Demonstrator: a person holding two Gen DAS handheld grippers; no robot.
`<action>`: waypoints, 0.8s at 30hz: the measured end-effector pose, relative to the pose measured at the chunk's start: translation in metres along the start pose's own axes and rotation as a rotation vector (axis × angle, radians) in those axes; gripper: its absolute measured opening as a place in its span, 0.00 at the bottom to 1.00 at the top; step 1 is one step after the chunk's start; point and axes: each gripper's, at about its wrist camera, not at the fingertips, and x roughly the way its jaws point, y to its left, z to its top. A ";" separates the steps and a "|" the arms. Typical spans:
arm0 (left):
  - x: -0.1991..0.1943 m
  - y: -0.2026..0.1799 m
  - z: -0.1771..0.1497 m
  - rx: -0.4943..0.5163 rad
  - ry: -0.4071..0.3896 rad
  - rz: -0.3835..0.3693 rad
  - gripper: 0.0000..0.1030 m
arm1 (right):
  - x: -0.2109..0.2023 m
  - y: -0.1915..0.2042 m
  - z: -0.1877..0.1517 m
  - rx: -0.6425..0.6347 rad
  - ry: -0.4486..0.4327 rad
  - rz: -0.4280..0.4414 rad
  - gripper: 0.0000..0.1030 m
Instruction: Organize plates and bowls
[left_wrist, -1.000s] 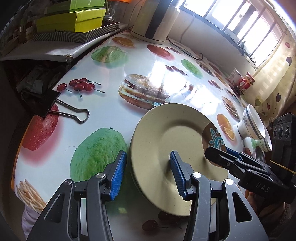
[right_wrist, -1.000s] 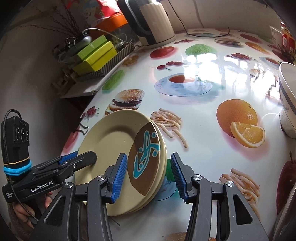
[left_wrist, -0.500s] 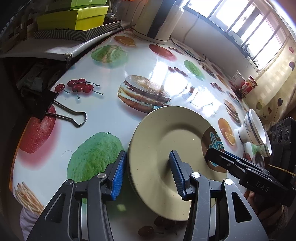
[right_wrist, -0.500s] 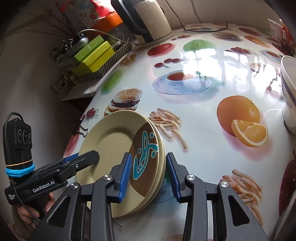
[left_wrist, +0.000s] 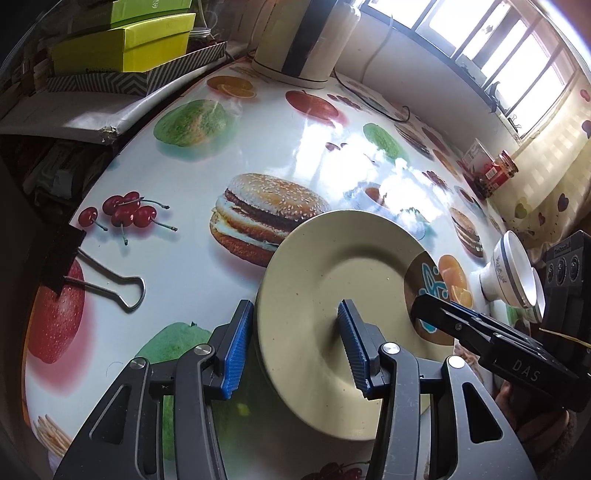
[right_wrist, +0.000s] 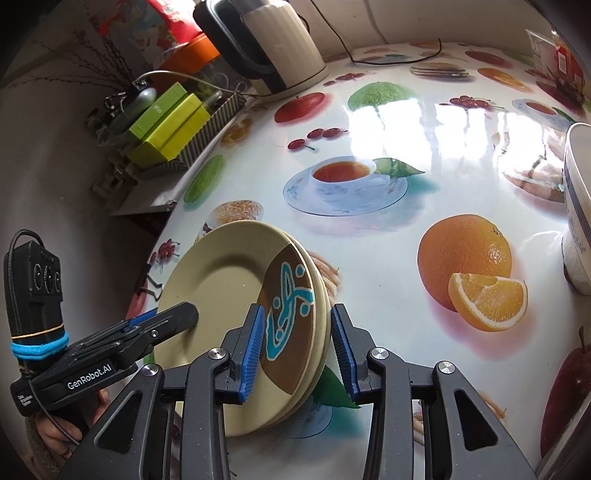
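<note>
A small stack of cream plates (left_wrist: 332, 295) with a brown and blue patch (right_wrist: 288, 314) sits tilted on the printed tablecloth, held up from both sides. My left gripper (left_wrist: 295, 347) grips the stack's near rim, one finger over the top plate, one outside the edge. My right gripper (right_wrist: 297, 350) grips the opposite rim at the brown patch, with the stack's edge between its blue pads. White bowls with blue trim (left_wrist: 511, 273) stand to the right; one bowl (right_wrist: 576, 206) shows at the right edge of the right wrist view.
A kettle (right_wrist: 273, 44) stands at the table's far side. Green boxes (left_wrist: 122, 40) lie in a striped tray beyond the table's left edge. A binder clip (left_wrist: 92, 280) lies at the near left. A red jar (left_wrist: 498, 173) stands by the window.
Both grippers have narrowed on the plate stack's rims, and the stack has tilted and risen slightly off the cloth.
</note>
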 end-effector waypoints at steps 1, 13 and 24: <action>0.001 -0.001 0.003 0.001 0.001 0.000 0.47 | 0.001 -0.001 0.002 0.002 0.000 -0.003 0.35; 0.016 -0.007 0.028 0.038 -0.001 0.023 0.46 | 0.010 -0.014 0.033 0.040 -0.008 -0.006 0.33; 0.030 -0.014 0.052 0.049 0.002 0.019 0.46 | 0.018 -0.025 0.052 0.074 -0.022 -0.015 0.33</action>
